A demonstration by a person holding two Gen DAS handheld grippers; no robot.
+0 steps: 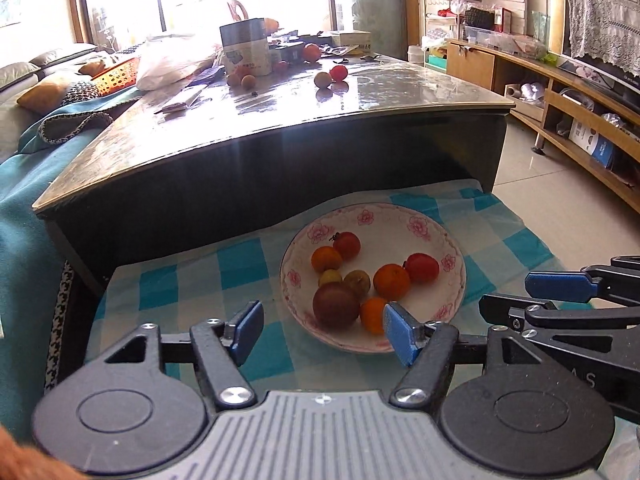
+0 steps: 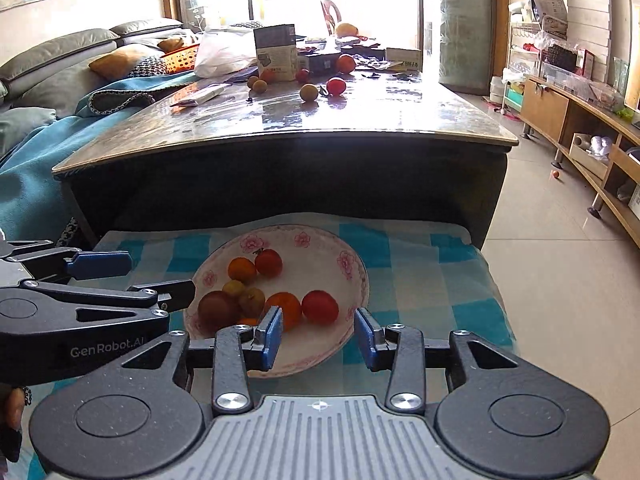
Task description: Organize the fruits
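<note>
Both empty and parted, left gripper [image 1: 322, 330] wider than right gripper [image 2: 318, 338], hovering just short of plate [image 1: 456, 276] of gathered fruit; loose fruits [image 1: 322, 79] far ahead on table [image 1: 400, 92], roughly equidistant.

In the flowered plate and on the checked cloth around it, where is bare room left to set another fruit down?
In the plate, the far side and the near right part, beside the red tomato, are bare. The left half is crowded with fruit. The checked cloth lies bare right of the plate and on its left up to the dark table.
</note>
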